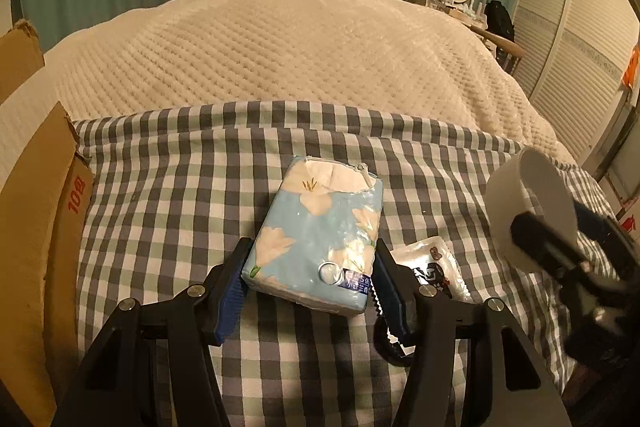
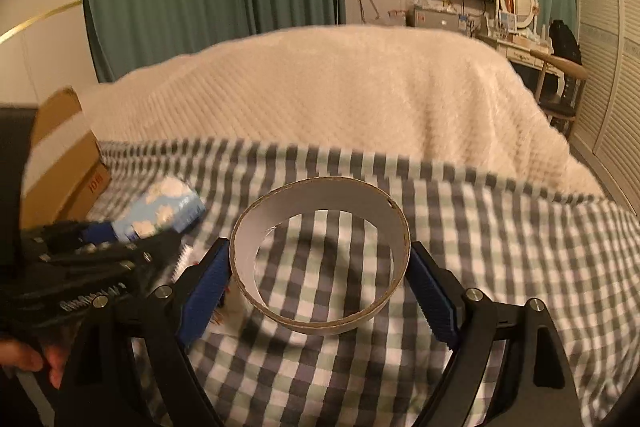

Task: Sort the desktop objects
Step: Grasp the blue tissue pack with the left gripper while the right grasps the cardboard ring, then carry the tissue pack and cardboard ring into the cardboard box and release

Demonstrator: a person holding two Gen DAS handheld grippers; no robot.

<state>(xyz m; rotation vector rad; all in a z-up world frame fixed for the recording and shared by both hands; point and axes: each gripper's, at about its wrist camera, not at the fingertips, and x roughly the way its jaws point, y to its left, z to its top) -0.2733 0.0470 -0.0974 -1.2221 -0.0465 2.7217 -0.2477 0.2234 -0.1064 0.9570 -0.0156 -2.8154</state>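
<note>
A light blue floral tissue pack [image 1: 316, 247] sits between the blue pads of my left gripper [image 1: 312, 279], which is shut on its near end just above the checked cloth [image 1: 160, 187]. A white cardboard ring [image 2: 320, 259] hangs above the cloth with my right gripper [image 2: 320, 287] shut on it, a pad against each side. The left wrist view shows the same ring [image 1: 524, 203] at the right, tilted, held by the right gripper [image 1: 560, 239]. The right wrist view shows the tissue pack [image 2: 168, 207] and the left gripper [image 2: 136, 233] at the left.
A silver snack packet [image 1: 436, 267] lies on the cloth beside the left gripper's right finger. An open cardboard box [image 1: 36, 227] stands at the left edge. A cream blanket [image 1: 280, 47] covers the bed beyond the cloth. A person's hand [image 2: 28, 359] shows at the lower left.
</note>
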